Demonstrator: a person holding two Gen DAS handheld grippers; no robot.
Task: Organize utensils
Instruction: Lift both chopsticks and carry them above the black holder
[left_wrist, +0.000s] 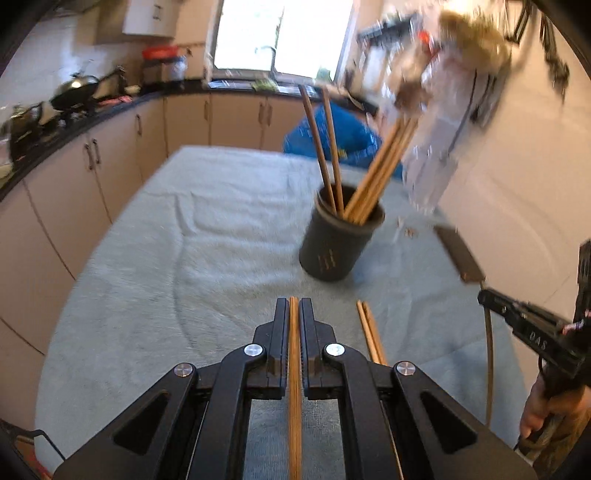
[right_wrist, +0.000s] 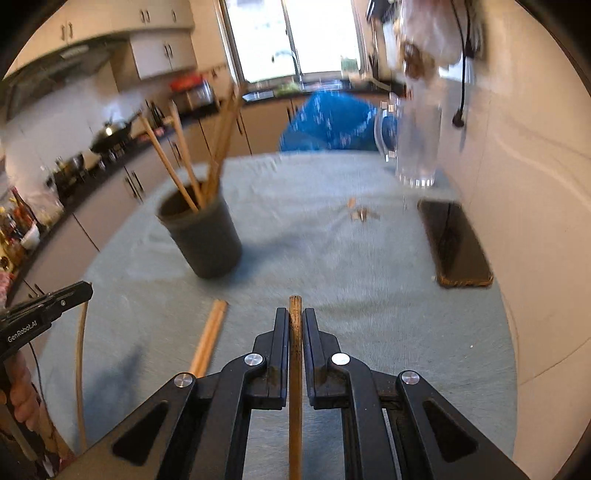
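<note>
A dark round utensil holder (left_wrist: 338, 240) stands on the light blue table cloth (left_wrist: 184, 240) with several wooden chopsticks (left_wrist: 380, 173) upright in it; it also shows in the right wrist view (right_wrist: 208, 236). My left gripper (left_wrist: 294, 306) is shut on a wooden chopstick (left_wrist: 294, 369), held above the cloth short of the holder. My right gripper (right_wrist: 295, 317) is shut on a darker wooden chopstick (right_wrist: 295, 369). A pair of loose chopsticks (left_wrist: 371, 334) lies on the cloth between the grippers, also in the right wrist view (right_wrist: 210, 336). The right gripper's side shows at the left view's edge (left_wrist: 532, 328).
A clear glass jug (right_wrist: 417, 144) and a dark mat (right_wrist: 456, 247) sit at the right by the wall. A blue bag (right_wrist: 332, 122) is behind the table. Small crumbs (right_wrist: 360, 214) lie on the cloth. A thin curved stick (right_wrist: 79, 369) lies near the left edge. Kitchen counters run along the left.
</note>
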